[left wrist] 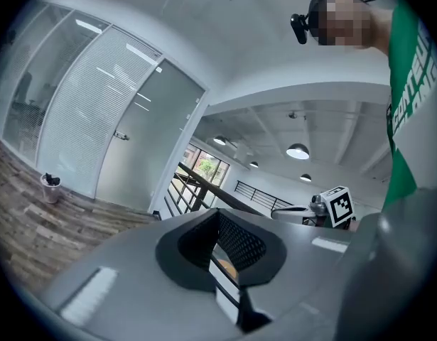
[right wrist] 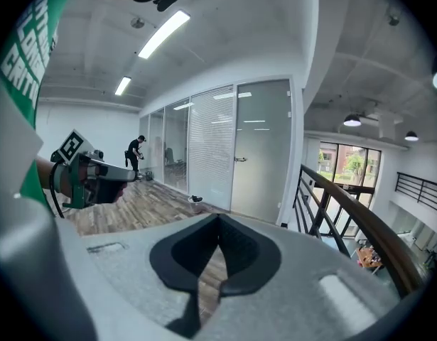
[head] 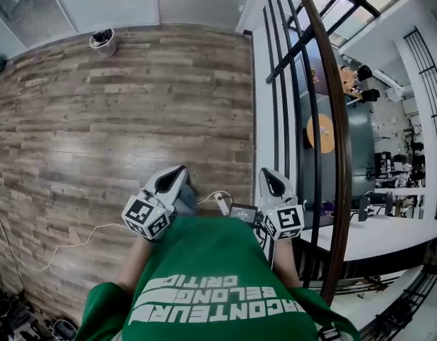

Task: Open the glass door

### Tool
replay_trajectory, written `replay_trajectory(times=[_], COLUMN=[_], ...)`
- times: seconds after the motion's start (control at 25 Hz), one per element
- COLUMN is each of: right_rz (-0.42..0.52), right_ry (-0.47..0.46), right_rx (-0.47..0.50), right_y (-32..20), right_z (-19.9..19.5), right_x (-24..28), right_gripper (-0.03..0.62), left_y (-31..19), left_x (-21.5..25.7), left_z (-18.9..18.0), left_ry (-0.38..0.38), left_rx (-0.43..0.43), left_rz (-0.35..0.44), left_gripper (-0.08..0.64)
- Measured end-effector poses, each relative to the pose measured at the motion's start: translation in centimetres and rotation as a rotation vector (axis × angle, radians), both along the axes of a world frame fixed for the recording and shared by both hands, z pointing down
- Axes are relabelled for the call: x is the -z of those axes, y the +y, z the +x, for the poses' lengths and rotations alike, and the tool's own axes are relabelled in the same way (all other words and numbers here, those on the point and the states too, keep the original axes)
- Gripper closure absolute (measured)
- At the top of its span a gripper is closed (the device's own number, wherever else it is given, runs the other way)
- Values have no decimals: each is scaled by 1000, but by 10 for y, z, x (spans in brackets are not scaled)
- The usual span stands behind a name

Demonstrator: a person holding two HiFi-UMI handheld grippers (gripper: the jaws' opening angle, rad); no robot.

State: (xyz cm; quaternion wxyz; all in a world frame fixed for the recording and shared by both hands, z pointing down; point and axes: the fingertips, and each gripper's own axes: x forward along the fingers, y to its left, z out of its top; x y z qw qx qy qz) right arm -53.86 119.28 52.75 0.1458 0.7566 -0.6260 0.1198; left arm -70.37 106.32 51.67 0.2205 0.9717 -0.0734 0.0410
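Observation:
The glass door (right wrist: 261,148) is a frosted panel in the glass wall, far ahead in the right gripper view, with a small handle (right wrist: 239,159) on its left edge. The left gripper view shows the glass door (left wrist: 143,133) and its handle (left wrist: 120,135) too, equally distant. In the head view the glass wall (head: 104,2) runs along the top. My left gripper (head: 175,172) and right gripper (head: 269,175) are held close to my green shirt, well short of the door. The jaws of both the left gripper (left wrist: 218,217) and the right gripper (right wrist: 218,220) are shut with nothing in them.
A dark wooden handrail on black bars (head: 332,119) borders the wood floor on my right, with a drop to a lower floor beyond. A small bin (head: 103,41) stands by the glass wall. A white cable (head: 62,247) trails on the floor. A person in black (right wrist: 136,151) stands far off.

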Motion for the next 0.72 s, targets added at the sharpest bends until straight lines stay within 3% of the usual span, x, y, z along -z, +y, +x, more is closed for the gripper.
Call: replay_trajectory(times=[0.32,0.72], right_rz=[12,-6], right_ry=[-25,-11], right_rx=[-47,-42], right_y=[-85,-151], right_z=[27,60], right_x=[5,4], right_gripper=[598,598], left_y=[-102,-160], left_x=[12,-5], left_z=[39,64], left_ry=[2,-4], left_rx=[-54,-32], left_rz=[23,-32], left_gripper=[543,543])
